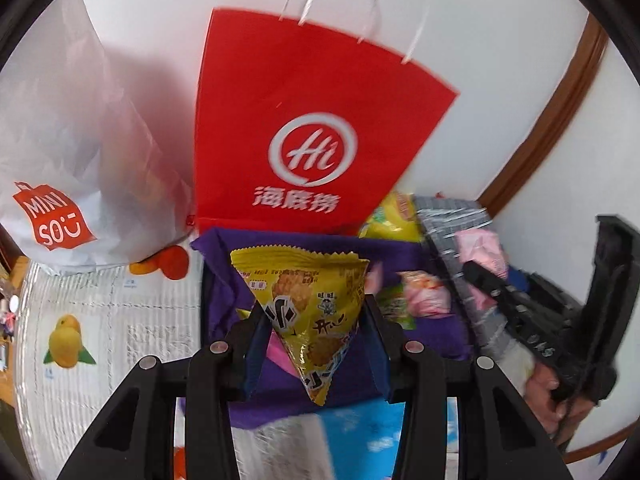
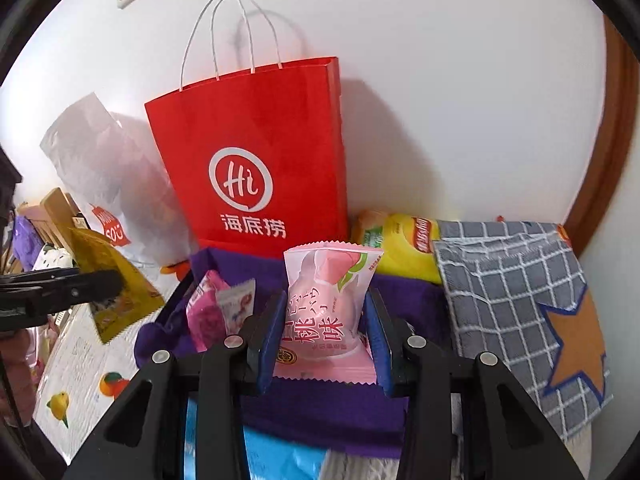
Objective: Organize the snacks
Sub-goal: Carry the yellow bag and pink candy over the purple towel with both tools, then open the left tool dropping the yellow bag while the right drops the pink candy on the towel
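Observation:
My left gripper (image 1: pixel 316 344) is shut on a yellow triangular snack packet (image 1: pixel 308 300), held above a box lined with purple cloth (image 1: pixel 224 300). My right gripper (image 2: pixel 326 344) is shut on a pink peach-flavour snack packet (image 2: pixel 324 304), held over the same purple-lined box (image 2: pixel 320 404). In the right wrist view the left gripper (image 2: pixel 60 292) shows at the far left with the yellow packet (image 2: pixel 116 300). In the left wrist view the right gripper (image 1: pixel 560 320) shows at the right. Two pink and white snack packets (image 2: pixel 220 308) lie in the box.
A red paper bag (image 2: pixel 260 160) and a white plastic bag (image 2: pixel 108 184) stand against the wall behind the box. A yellow snack pouch (image 2: pixel 400 244) and a grey checked cloth with an orange star (image 2: pixel 520 312) lie to the right. A fruit-print tablecloth (image 1: pixel 100 320) covers the table.

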Demonstrator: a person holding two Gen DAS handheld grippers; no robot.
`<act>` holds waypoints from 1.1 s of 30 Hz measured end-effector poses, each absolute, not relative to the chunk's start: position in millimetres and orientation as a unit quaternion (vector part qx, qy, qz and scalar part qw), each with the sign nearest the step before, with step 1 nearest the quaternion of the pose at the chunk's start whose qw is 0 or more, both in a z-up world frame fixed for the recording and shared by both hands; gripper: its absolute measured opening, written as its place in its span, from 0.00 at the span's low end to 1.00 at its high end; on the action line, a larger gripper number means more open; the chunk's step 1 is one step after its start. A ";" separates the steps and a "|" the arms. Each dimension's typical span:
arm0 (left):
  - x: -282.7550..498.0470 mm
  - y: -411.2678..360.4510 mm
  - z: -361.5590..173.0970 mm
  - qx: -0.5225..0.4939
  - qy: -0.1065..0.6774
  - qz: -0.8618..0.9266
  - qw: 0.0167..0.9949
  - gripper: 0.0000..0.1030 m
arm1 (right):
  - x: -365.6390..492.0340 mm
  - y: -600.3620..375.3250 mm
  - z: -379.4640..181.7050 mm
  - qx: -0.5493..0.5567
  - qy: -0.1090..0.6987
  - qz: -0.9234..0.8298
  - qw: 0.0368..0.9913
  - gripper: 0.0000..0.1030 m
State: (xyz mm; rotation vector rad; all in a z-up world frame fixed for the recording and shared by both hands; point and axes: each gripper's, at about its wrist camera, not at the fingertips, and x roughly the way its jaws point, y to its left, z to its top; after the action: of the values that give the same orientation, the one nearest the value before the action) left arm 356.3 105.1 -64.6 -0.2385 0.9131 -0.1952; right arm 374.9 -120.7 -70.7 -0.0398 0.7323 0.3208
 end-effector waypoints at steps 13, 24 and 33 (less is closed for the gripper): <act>378.6 125.3 -94.5 -0.130 0.484 -0.078 0.862 0.40 | 402.5 -114.1 -121.6 -0.048 0.410 0.165 0.896 0.39; 382.7 116.4 -97.2 -0.118 0.491 -0.087 0.858 0.40 | 405.4 -112.5 -129.9 -0.064 0.426 0.180 0.884 0.39; 389.6 109.0 -111.5 -0.111 0.517 -0.089 0.844 0.40 | 407.4 -99.1 -145.4 -0.086 0.450 0.182 0.870 0.39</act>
State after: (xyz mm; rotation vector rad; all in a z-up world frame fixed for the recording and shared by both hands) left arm 389.6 109.0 -111.5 -0.2339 1.0925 -0.1877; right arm 407.4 -99.1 -145.4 -0.1796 0.9418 0.3807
